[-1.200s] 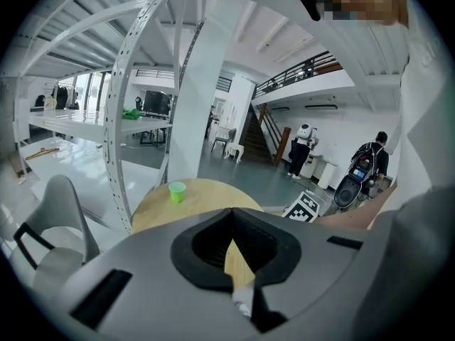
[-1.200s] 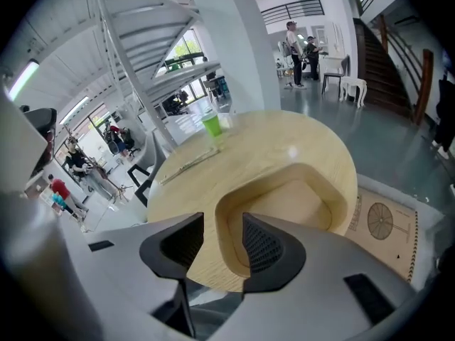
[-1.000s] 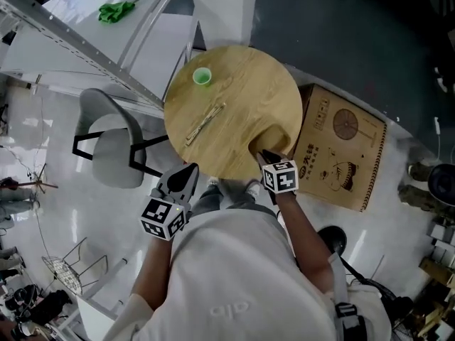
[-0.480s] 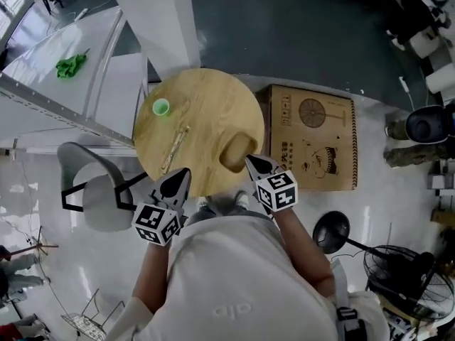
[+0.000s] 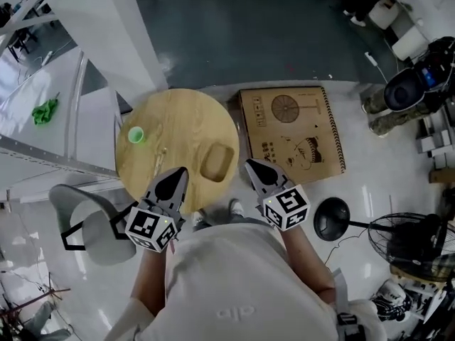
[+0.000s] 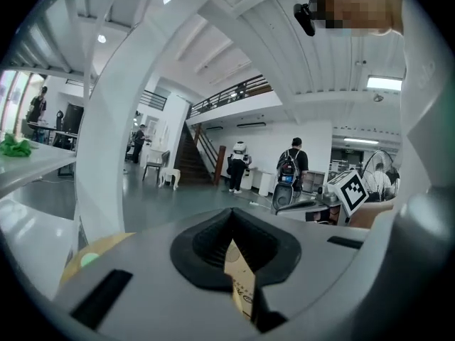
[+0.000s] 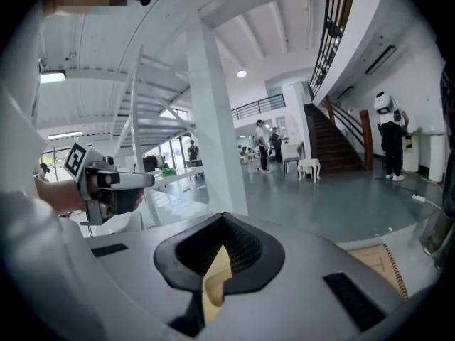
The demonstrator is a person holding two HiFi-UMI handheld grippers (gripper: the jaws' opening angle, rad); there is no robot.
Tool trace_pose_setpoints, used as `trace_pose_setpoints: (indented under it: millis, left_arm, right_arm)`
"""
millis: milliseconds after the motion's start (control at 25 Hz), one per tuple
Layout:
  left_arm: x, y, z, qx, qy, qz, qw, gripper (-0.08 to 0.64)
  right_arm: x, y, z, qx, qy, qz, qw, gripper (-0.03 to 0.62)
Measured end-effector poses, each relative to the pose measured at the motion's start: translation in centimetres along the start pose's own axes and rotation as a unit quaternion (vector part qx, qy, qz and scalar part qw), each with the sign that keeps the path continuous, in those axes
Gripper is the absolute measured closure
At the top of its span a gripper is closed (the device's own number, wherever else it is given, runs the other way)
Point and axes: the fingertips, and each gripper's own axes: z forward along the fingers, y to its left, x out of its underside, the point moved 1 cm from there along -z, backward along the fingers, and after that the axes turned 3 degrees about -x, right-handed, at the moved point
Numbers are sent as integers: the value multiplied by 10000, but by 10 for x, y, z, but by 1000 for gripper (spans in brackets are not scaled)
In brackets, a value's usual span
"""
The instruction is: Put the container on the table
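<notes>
Head view: the container (image 5: 217, 162), a shallow wooden tray with rounded corners, lies flat on the round wooden surface (image 5: 188, 116), near the edge that is closest to the person. On the same surface there is a small green cup (image 5: 135, 135) at the left side, and a thin stick (image 5: 160, 162) lies between the cup and the container. The left gripper (image 5: 178, 173) is over the near edge of the surface, to the left of the container. The right gripper (image 5: 254, 168) is to the right of the container, in front of the gap between the surface and a flat cardboard box (image 5: 291, 133) on the floor. Neither gripper touches the container. The fingers of each one come together to a point and carry nothing. A grey chair (image 5: 96, 222) stands at the person's left.

Left gripper view: the fingers of the left gripper (image 6: 232, 222) are together, with only a thin slit between the black pads, and a piece of printed cardboard shows through it. The green cup (image 6: 89, 259) appears low at the left on a strip of the surface. The right gripper (image 6: 313, 203) is at the right.

Right gripper view: the fingers of the right gripper (image 7: 222, 222) are also together and empty, and a sliver of pale wood shows through the slit. The left gripper (image 7: 117, 187) is at the left, and a corner of the cardboard box (image 7: 377, 261) is low at the right.
</notes>
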Motion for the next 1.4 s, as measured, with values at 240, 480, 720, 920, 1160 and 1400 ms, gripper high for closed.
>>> trace_pose_setpoints:
  millis: [240, 480, 720, 920, 1160, 1400]
  left_arm:
    - [-26, -25, 12, 464, -215, 258, 9984, 545]
    - [-43, -40, 15, 684, -425, 335, 9962, 545]
    - [-49, -47, 21, 878, -549, 451, 9936, 543]
    - [-49, -49, 27, 998, -562, 550, 9919, 543]
    - [-50, -50, 29, 1105, -559, 579, 9906, 543]
    - [-47, -48, 33, 1138, -543, 599, 9902, 543]
  right_arm:
    - [-30, 2, -37, 240, -637, -162, 9975, 566]
    - [-46, 8, -62, 441, -978, -325, 9937, 566]
    - [-52, 12, -70, 626, -1082, -507, 9909, 566]
    - [-53, 13, -70, 679, -1090, -534, 9903, 566]
    - [-54, 13, -69, 738, -1053, -532, 9903, 566]
    - [-50, 14, -62, 704, -995, -522, 9912, 566]
